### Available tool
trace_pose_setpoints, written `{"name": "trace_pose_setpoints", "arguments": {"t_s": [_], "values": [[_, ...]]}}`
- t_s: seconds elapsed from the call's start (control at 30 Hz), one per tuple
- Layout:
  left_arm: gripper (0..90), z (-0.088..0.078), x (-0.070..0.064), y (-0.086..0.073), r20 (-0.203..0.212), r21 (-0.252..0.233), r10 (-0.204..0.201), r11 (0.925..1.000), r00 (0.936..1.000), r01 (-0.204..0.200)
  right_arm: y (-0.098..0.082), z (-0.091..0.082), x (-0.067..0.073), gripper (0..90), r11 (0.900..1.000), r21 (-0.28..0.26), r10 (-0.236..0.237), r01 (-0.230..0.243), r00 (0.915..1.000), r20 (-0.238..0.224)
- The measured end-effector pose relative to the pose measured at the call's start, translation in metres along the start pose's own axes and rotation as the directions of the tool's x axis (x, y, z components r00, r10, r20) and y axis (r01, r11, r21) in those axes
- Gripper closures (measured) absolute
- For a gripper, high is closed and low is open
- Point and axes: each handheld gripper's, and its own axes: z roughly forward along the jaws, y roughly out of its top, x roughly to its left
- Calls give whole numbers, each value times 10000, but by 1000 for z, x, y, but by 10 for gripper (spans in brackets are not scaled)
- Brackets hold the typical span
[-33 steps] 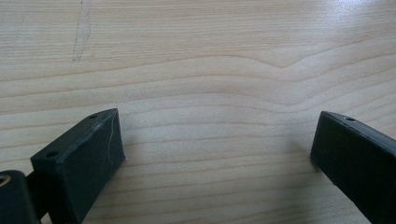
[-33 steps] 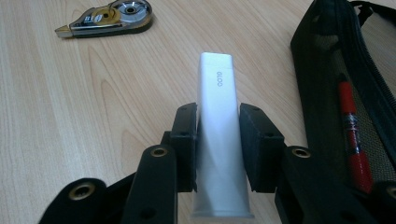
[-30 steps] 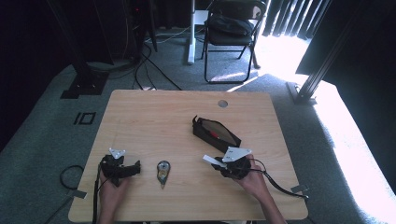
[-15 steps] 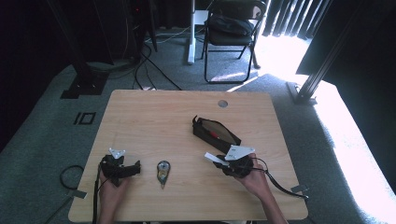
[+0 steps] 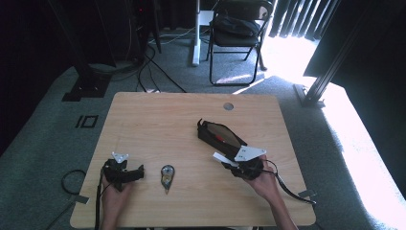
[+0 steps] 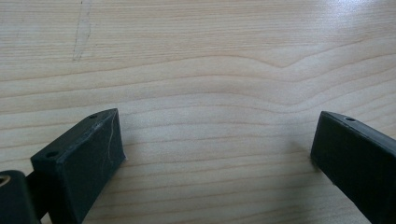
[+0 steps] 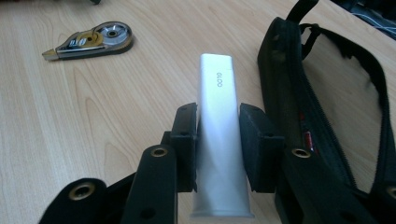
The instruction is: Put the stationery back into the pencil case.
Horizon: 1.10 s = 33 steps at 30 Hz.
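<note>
A white glue stick [image 7: 217,135] sticks out forward from my right gripper [image 7: 218,140], whose jaws are shut on its sides; in the high view the glue stick [image 5: 224,159] pokes out to the left of the right gripper [image 5: 239,163]. An open black pencil case [image 5: 220,136] lies just beyond it, and in the right gripper view the pencil case [image 7: 322,107] sits to the right with something red inside. A correction tape roller [image 5: 167,175] rests between the hands, and appears as the tape roller [image 7: 93,40] at upper left. My left gripper [image 5: 136,172] stands open over bare wood [image 6: 215,140].
The wooden table [image 5: 158,115] has a round cable hole [image 5: 228,106] near its far edge. A folding chair [image 5: 237,33] and cables stand on the carpet beyond the table. A cable [image 5: 287,184] trails from the right gripper.
The right gripper with the glue stick has shifted slightly. The left gripper has stayed in place.
</note>
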Motion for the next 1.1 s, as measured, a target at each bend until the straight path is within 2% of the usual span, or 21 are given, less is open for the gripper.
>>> {"name": "trace_pose_setpoints", "arguments": {"t_s": [1.1], "values": [[25, 0, 0, 0, 0, -2, -1, 10000, 10000, 1, 7, -18, -17, 682, 9982, -549, 286, -249, 9972, 690]]}}
